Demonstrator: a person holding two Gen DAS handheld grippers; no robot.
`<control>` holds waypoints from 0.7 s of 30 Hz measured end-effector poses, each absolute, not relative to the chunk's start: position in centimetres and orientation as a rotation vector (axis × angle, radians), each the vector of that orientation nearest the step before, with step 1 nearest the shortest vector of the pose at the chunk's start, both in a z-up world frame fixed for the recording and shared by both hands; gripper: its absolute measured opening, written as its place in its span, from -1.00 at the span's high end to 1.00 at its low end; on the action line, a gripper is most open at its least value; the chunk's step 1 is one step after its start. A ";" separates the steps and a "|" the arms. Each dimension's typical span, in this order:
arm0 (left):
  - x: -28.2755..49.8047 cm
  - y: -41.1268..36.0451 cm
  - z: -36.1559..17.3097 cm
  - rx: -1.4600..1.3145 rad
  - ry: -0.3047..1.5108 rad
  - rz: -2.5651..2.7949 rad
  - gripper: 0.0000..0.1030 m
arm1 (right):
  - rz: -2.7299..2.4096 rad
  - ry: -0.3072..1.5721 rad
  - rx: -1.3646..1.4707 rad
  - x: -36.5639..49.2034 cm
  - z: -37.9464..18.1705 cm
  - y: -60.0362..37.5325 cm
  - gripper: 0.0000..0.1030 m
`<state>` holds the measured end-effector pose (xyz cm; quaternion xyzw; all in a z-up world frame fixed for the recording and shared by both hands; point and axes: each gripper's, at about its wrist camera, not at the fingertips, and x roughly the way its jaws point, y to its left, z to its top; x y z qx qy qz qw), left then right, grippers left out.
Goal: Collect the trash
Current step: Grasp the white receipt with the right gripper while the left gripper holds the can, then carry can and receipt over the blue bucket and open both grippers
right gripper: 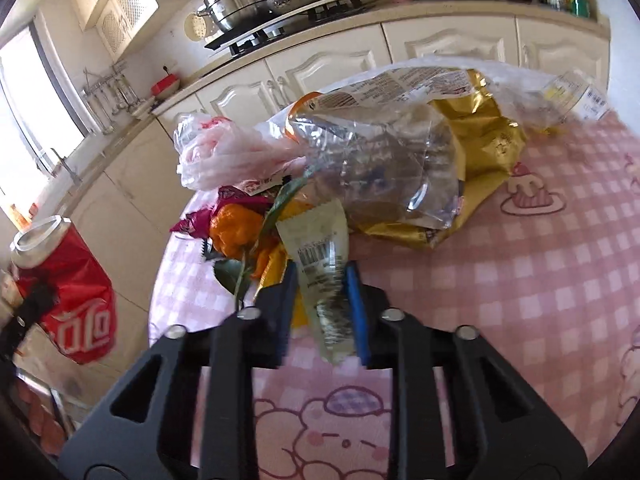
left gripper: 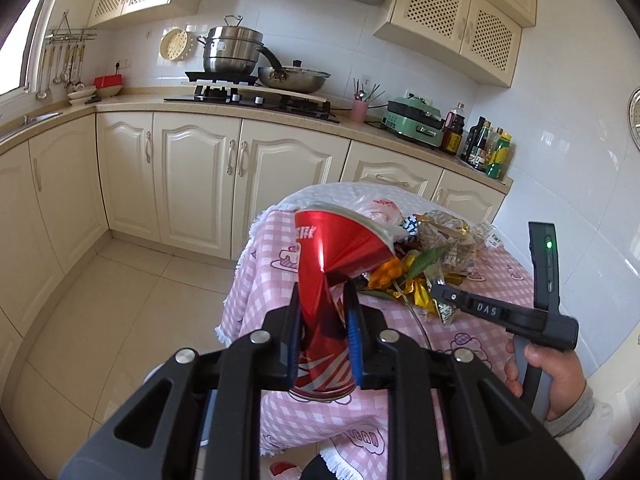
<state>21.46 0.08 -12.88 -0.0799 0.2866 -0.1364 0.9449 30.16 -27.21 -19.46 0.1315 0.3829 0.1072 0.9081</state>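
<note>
Above checked tablecloth (right gripper: 520, 280): left jaws pinch crushed red can (left gripper: 332, 256); right jaws clamp pale wrapper (right gripper: 320, 256).

both views are bright with daylight. left of the left gripper (left gripper: 323, 300) a window (left gripper: 22, 46) is blown out to plain white; left of the right gripper (right gripper: 320, 280) another window (right gripper: 28, 92) is washed out and hazes the wall beside it. a sharp glare streak runs down the crushed red can (left gripper: 326, 268) between the left jaws. the wall tiles (left gripper: 560, 148) to the right carry soft sheen. shadows are faint. the left view is crisp; the right view is smeared, the pale wrapper (right gripper: 324, 276) between its jaws and the checked tablecloth (right gripper: 520, 280) streaked. both frames bow strongly, with dark rounded corners.
</note>
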 end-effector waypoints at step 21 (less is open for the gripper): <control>20.4 7.7 -15.6 -0.296 0.604 -0.212 0.66 | 0.458 0.630 0.003 24.2 -15.7 -10.6 0.78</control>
